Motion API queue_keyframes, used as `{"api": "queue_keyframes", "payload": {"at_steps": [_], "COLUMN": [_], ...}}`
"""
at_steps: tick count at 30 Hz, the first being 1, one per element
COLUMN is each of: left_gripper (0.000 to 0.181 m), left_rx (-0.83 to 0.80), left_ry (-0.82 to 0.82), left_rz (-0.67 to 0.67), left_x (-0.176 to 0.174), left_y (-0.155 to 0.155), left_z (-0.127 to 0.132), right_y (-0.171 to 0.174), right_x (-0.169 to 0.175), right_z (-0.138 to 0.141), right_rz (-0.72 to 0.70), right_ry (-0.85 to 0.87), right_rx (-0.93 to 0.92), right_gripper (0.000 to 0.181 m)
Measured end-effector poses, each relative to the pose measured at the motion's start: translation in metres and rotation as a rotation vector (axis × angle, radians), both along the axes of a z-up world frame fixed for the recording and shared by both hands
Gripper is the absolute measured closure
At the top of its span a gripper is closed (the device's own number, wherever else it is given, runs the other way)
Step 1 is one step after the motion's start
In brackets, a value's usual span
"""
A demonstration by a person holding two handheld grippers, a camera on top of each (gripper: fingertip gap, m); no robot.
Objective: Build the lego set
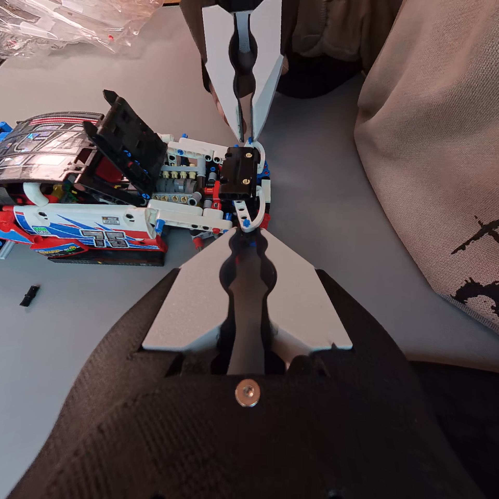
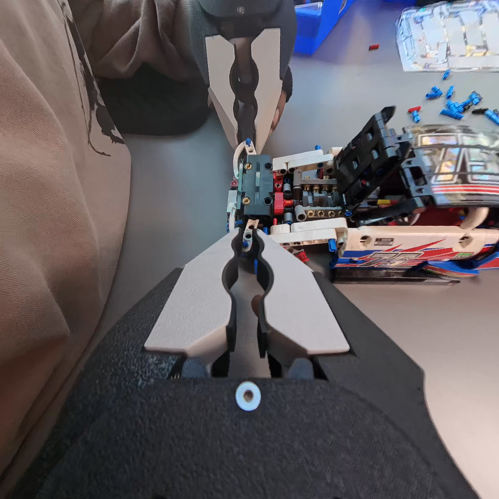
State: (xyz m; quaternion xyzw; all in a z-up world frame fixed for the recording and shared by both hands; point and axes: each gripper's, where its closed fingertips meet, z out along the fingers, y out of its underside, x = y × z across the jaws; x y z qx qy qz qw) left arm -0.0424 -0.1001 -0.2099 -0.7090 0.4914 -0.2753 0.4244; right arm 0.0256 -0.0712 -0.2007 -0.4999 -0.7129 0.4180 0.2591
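Observation:
A red, white and blue lego race car [image 1: 89, 224] lies on the grey table, its black hood [image 1: 127, 151] raised over the engine. A black block [image 1: 239, 172] sits at its near end, framed by white curved pieces [image 1: 256, 216]. My left gripper [image 1: 248, 232] is shut on the white piece at one side of that end. My right gripper [image 1: 247, 137] comes in from the opposite side. In the right wrist view, the right gripper [image 2: 248, 236] is shut on a white beam [image 2: 248, 237] beside the black block [image 2: 256, 186], with the car [image 2: 405, 243] stretching right and the left gripper [image 2: 247, 145] opposite.
A person in a beige garment [image 1: 432, 162] sits close behind the car's end. Clear plastic bags [image 1: 67, 24] lie at the back. A black pin [image 1: 29, 295] lies loose on the table. Several loose blue pins [image 2: 453, 105], a blue box [image 2: 318, 27] and a shiny sheet [image 2: 448, 37] lie beyond the car. My hands' fingertips stand some 9 cm from each other. Between my left fingertips and the black pin [image 1: 29, 295] there is roughly 15 cm.

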Motion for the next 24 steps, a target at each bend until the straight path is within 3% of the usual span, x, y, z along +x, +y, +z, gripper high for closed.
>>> {"api": "queue_keyframes", "payload": {"at_steps": [6,17,24], "left_gripper": [0.173,0.174,0.177], "left_rx": [-0.008,-0.012,-0.007], "left_ry": [0.003,0.033,0.028], "left_rz": [-0.001,0.003,0.0], "left_x": [-0.001,-0.003,-0.002], "left_y": [0.0,0.001,-0.001], "left_z": [0.0,0.003,0.002], "right_y": [-0.001,-0.002,0.001], "right_x": [-0.001,0.0,0.0], "right_z": [-0.005,-0.007,0.004], "right_rz": [0.016,0.277,0.126], "right_ry": [-0.059,-0.254,-0.177], "right_rx": [-0.028,0.061,0.049], "right_gripper": [0.179,0.177,0.164]}}
